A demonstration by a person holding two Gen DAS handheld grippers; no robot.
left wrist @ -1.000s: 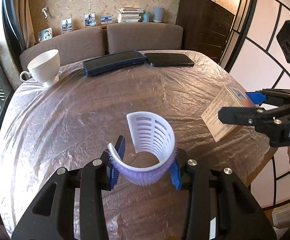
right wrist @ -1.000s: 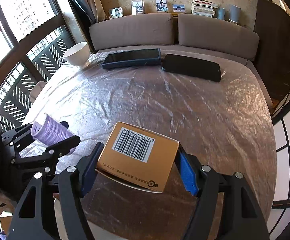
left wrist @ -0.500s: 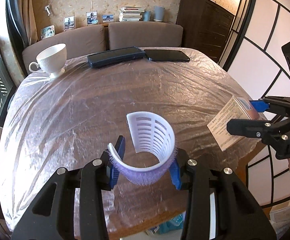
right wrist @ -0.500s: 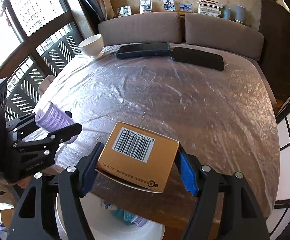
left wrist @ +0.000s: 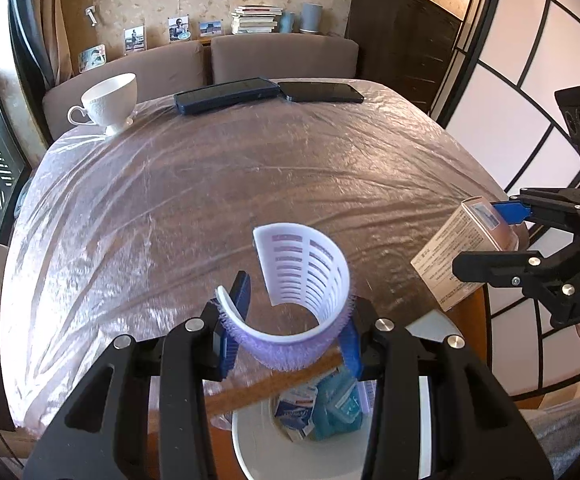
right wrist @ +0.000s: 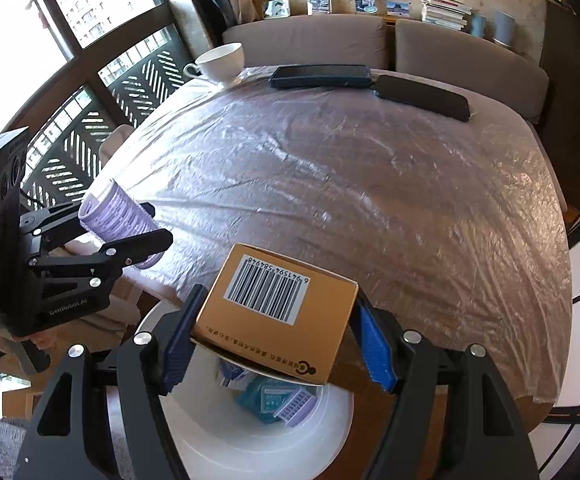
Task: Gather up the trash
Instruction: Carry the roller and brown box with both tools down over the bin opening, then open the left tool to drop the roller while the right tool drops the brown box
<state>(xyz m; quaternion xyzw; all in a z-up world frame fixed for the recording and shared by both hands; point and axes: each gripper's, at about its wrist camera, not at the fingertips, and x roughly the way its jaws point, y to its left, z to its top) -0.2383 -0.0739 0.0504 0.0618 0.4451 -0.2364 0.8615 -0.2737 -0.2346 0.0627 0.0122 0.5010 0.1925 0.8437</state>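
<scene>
Left gripper (left wrist: pixel 290 320) clamped on purple hair roller (left wrist: pixel 302 292), blue pads pressed against both bristled sides, jaws part-closed to roller width. Roller split open, white slotted inside facing up, held past near table edge, directly above white trash bin (left wrist: pixel 258 452) at 6 o'clock. Inside bin: blue packets (left wrist: pixel 336 408) and small white wrapper (left wrist: pixel 296 410), seen through the jaw gap.

Right gripper (right wrist: pixel 278 340) closed on tan cardboard box (right wrist: pixel 274 312), blue pads squeezing left and right faces, barcode side up. Box tilted, bottom flap hanging slightly open, held over bin rim (right wrist: pixel 250 452) at 6 o'clock of right wrist view. Same blue packets (right wrist: pixel 264 400) plus small purple slotted piece (right wrist: pixel 296 404) lying in bin under box.

From left wrist view, right gripper (left wrist: pixel 486 240) at 3 o'clock with box (left wrist: pixel 456 256) beyond table corner. From right wrist view, left gripper (right wrist: pixel 146 228) at 9 o'clock with roller (right wrist: pixel 120 220).

Table (right wrist: pixel 350 184) covered in wrinkled clear plastic film. White teacup (left wrist: pixel 108 102) at 11 o'clock far edge. Blue-cased phone (left wrist: pixel 226 94) and black phone (left wrist: pixel 322 92) at 12 o'clock, end to end, touching or nearly so. Brown sofa (left wrist: pixel 282 52) behind table.
</scene>
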